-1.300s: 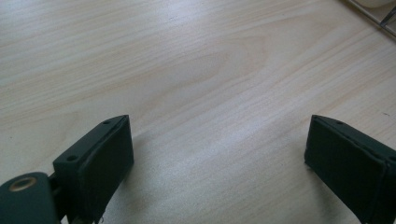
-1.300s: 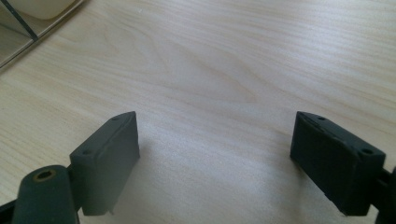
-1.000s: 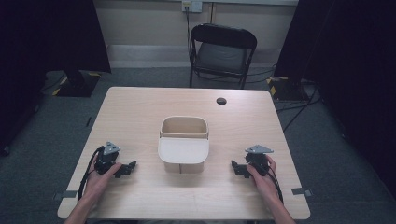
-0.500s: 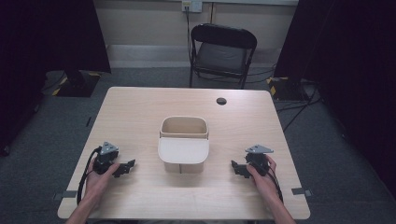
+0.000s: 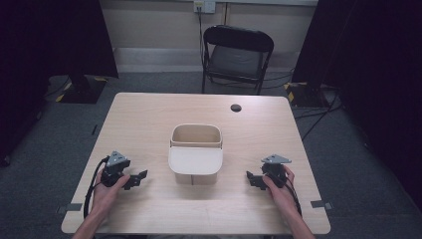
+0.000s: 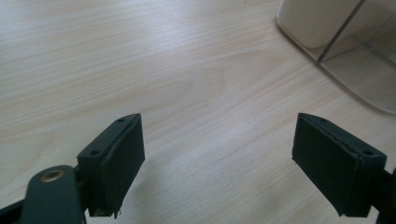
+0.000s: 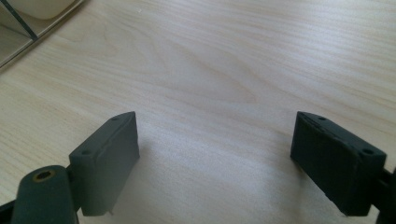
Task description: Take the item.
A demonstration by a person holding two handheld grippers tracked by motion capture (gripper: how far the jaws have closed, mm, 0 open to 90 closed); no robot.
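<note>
A: What is seen to have changed at the left gripper point(image 5: 140, 178)?

B: Its jaws have been drawn in a little from their widest stand within the last second, and they are now held steady. They are kept well apart, and nothing is caught between them; bare wood is shown between the pads in the left gripper view.

A: And the right gripper point(image 5: 251, 178)?

B: It is held where it was a second ago. Its jaws are spread wide over the table point(image 5: 149, 119), and nothing is gripped.

A: Where is the thing that is likely to be worked on?

B: The cream bin point(image 5: 195, 154) is placed at the middle of the table, between the two grippers and apart from both. Its lid is seen tipped forward on the near side, so the far half of the mouth is left open. A corner of it is caught at the upper right of the left gripper view point(image 6: 327, 23).

A: What is meant by the small closing, then?

B: Probably a readying of the jaws rather than a grasp, since the bin is not yet touched. The reach toward it is judged to be still ahead.
</note>
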